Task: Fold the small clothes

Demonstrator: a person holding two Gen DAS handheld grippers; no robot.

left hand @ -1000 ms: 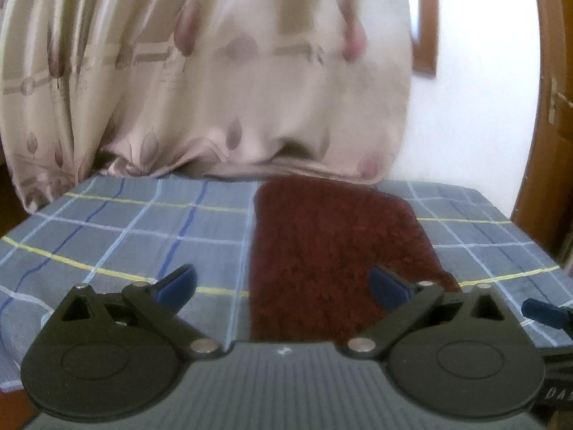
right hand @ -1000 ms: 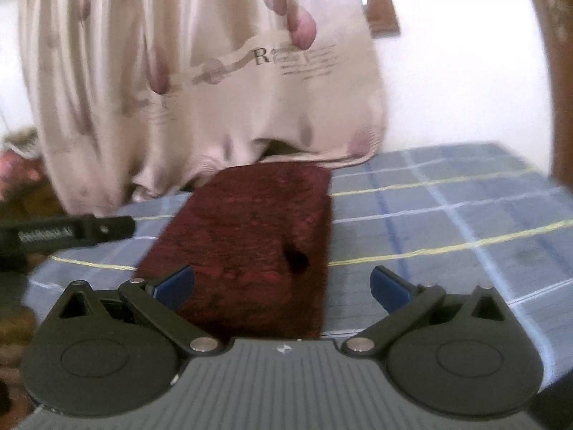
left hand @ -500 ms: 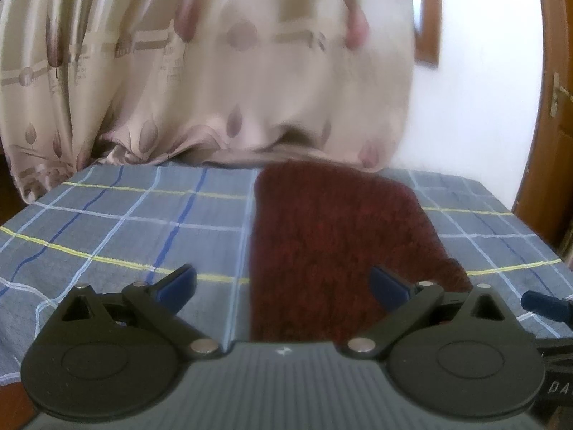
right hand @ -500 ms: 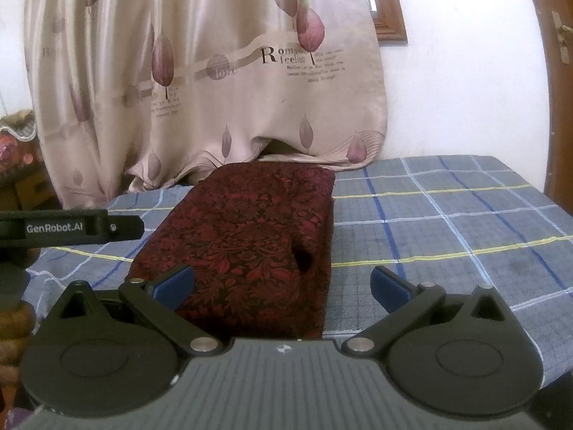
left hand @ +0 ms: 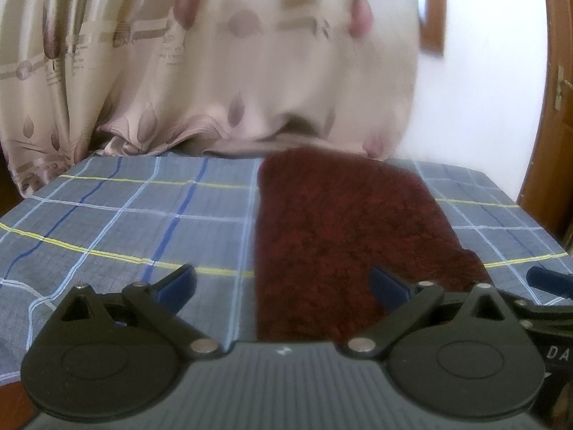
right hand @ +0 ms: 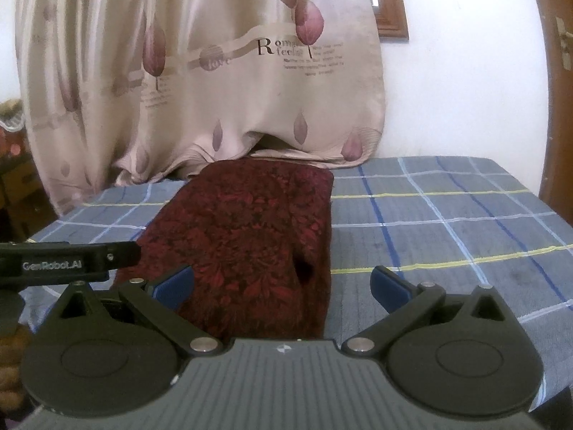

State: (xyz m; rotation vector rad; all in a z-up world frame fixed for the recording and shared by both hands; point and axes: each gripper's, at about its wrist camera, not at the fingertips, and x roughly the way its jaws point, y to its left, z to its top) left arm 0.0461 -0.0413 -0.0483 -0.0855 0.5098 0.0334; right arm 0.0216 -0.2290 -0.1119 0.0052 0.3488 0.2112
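Curtain [right hand: 222, 82], right wrist view: printed words "Rom…" over "feeling", cut by a leaf motif; left of them "love" inside a round spot; small lines beneath are unreadable.

Left gripper [right hand: 68, 261] body, below the curtain's left part: white "GenRobot.AI".

Right gripper [left hand: 553, 351] body, left wrist view: white "DA", cut by the frame edge.

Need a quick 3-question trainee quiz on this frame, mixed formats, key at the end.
1. True or false: the left gripper is clamped on the dark red garment.
2. What does the garment lie on? A) bare wood B) blue plaid cloth C) a tray
3. Fill in: behind the bed hangs a beige ____ with a leaf print.

Key: 1 false, both grippers are open, holding nothing (right gripper); 2 B; 3 curtain.
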